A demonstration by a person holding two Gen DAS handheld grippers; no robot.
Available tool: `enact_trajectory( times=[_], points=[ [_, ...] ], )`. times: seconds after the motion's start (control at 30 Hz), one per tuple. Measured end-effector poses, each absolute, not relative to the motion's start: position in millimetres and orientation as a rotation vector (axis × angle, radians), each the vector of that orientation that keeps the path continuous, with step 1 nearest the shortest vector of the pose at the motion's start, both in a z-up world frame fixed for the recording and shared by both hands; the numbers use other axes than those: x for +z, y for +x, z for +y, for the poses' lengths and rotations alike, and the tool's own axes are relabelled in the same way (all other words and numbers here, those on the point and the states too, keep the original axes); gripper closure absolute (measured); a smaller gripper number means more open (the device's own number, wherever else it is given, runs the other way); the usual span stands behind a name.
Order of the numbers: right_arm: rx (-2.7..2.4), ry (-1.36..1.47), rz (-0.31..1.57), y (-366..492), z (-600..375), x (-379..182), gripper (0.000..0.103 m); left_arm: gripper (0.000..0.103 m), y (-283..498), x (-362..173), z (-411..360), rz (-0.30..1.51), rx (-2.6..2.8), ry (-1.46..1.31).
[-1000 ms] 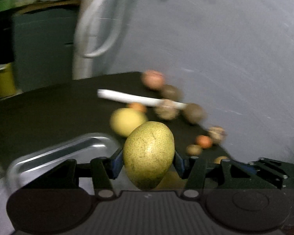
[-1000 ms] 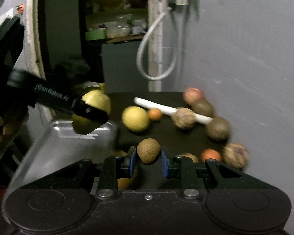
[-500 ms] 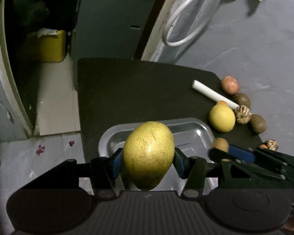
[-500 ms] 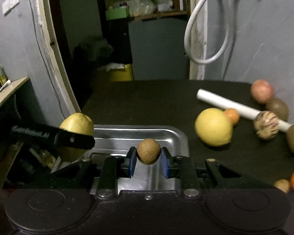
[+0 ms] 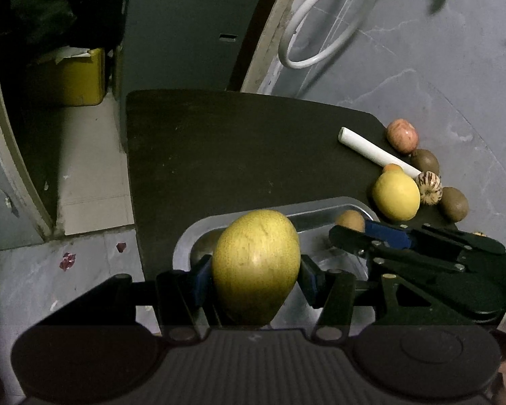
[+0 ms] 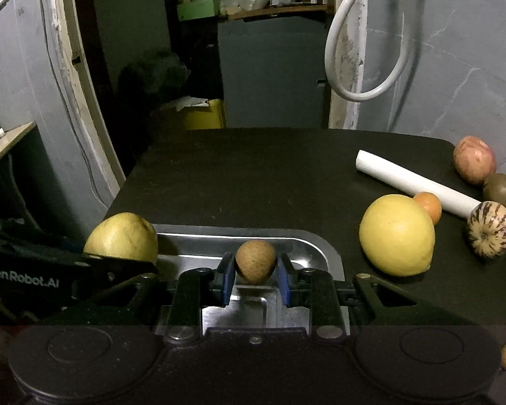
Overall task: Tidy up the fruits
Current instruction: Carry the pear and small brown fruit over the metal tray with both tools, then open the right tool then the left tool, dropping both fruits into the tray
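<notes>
Both jaws are full: your left gripper (image 5: 255, 278) clamps the heavy, smooth pear (image 5: 255, 266) at its middle, your right gripper (image 6: 255, 278) pinches the light, rough brown fruit (image 6: 255, 260), tray (image 6: 315, 248) at six o'clock.

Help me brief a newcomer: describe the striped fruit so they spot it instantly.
Start at the black table and follow the white tube to its near end. The striped fruit sits against it, right of the big yellow fruit. It alone is pale with dark purple stripes.
</notes>
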State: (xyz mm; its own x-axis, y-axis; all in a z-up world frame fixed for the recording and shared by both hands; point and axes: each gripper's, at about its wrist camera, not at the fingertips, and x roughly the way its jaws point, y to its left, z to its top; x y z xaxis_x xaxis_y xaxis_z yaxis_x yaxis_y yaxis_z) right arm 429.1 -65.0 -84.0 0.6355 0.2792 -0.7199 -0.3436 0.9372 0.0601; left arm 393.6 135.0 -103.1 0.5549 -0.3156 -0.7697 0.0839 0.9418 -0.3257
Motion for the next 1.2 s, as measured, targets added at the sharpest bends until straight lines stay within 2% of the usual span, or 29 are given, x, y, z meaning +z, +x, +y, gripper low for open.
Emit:
enact_trajectory(
  times=[0.4,0.6,0.9,1.2],
  points=[
    [0.375,-0.061,0.822,431,-72,-91,0.072,0.045,394,-102,133,0.958,-0.205,-0.263],
    [0.403,-0.058,0.800,423,-84,-84,0.059,0.044,389,-98,127,0.961,-0.170,-0.258],
    [0.437,-0.049,0.726,392,-116,-56,0.041,0.034,363,-77,125,0.896,-0.092,-0.302],
    [0.469,-0.026,0.663,348,-154,-28,0.021,0.010,312,-53,108,0.835,0.021,-0.325]
  ],
)
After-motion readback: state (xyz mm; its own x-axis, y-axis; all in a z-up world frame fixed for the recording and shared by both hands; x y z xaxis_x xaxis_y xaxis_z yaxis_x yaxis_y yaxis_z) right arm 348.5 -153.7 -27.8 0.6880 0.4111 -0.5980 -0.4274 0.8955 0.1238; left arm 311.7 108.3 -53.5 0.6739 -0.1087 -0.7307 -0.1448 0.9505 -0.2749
